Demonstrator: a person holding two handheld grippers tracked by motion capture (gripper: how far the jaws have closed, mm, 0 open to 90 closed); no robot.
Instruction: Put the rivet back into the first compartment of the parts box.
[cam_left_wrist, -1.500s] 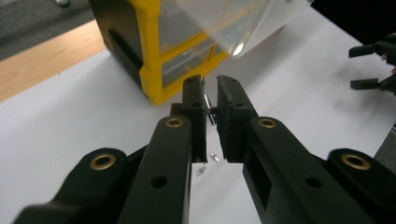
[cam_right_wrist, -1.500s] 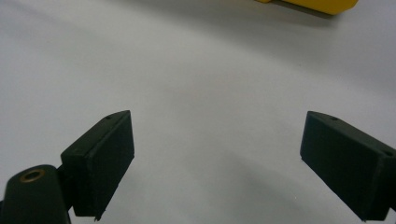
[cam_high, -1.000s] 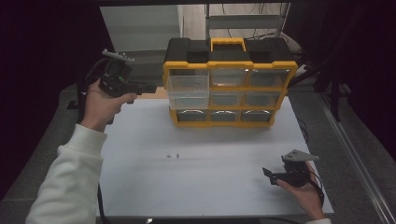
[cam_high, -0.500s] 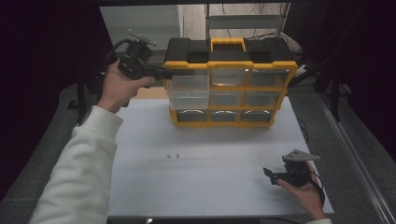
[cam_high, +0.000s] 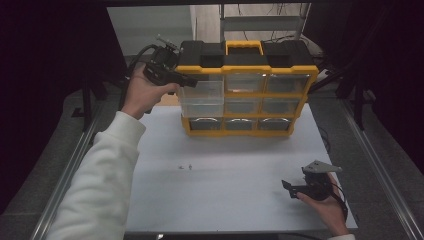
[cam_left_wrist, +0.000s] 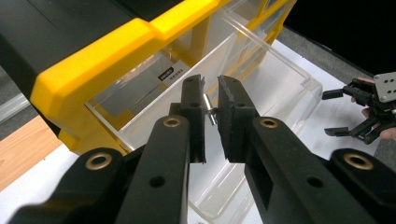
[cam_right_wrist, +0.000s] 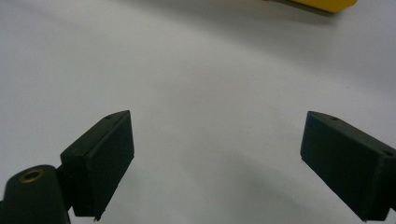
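1. The yellow-and-black organiser (cam_high: 247, 87) stands at the far edge of the white bench (cam_high: 235, 165), with its left-column clear drawer (cam_high: 202, 97) pulled out.
2. Over the last second the left gripper (cam_high: 189, 80) has risen from beside the organiser to above that open drawer. Its jaws are nearly closed on a small metal screw (cam_left_wrist: 208, 107), so a drop into the drawer looks imminent.
3. The right gripper (cam_high: 295, 186) has stayed at the bench's near right corner, jaws wide apart and holding nothing.
4. A few small fasteners (cam_high: 186, 167) lie left of the bench's centre.
5. The surroundings are dark, with a metal rack (cam_high: 260, 20) behind.
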